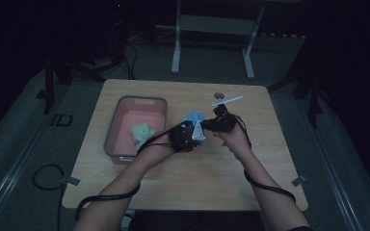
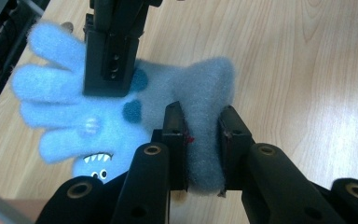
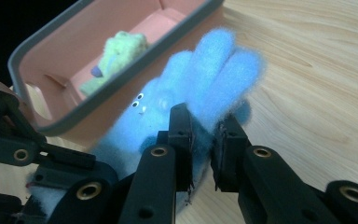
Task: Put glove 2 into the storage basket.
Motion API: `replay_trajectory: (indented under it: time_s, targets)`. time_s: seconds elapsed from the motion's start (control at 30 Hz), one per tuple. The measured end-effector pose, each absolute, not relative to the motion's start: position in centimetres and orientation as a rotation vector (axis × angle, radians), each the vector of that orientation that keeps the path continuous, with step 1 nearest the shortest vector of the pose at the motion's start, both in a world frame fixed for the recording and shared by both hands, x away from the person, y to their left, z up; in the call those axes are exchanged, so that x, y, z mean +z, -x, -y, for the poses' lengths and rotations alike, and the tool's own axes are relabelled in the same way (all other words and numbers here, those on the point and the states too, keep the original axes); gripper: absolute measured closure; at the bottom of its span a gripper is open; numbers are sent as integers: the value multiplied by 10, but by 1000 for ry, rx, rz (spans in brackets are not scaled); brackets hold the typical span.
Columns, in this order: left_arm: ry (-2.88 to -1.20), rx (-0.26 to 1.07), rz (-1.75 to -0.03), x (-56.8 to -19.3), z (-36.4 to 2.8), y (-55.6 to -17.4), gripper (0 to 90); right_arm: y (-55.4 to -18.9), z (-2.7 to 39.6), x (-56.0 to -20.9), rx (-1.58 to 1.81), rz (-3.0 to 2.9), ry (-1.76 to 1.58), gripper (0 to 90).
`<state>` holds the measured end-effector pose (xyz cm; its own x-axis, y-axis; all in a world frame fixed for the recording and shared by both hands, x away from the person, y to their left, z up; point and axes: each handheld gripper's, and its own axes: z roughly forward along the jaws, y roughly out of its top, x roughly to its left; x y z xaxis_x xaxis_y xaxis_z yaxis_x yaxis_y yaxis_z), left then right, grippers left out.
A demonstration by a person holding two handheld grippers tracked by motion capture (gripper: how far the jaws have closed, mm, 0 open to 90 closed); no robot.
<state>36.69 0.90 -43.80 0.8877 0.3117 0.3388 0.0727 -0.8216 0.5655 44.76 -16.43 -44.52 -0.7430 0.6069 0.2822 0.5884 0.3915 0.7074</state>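
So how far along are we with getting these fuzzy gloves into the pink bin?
One green glove already lies inside the pink bin. The blue glove is in hand: the left gripper is clamped on its grey cuff and the right gripper on its finger end, holding it just beside the bin. Probably left: carry it over the rim and let go.

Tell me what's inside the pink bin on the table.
Inside the pink bin lies one light green fuzzy glove. Its near wall hides part of the floor, so anything tucked there can't be seen.
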Motion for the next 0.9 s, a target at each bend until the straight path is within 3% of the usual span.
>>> replay_trajectory:
  time_s: [0.9]
  targets:
    - [-2515, 605, -353, -423, -67, -354, 768, -445, 97, -426, 1318, -2673, -968, 804]
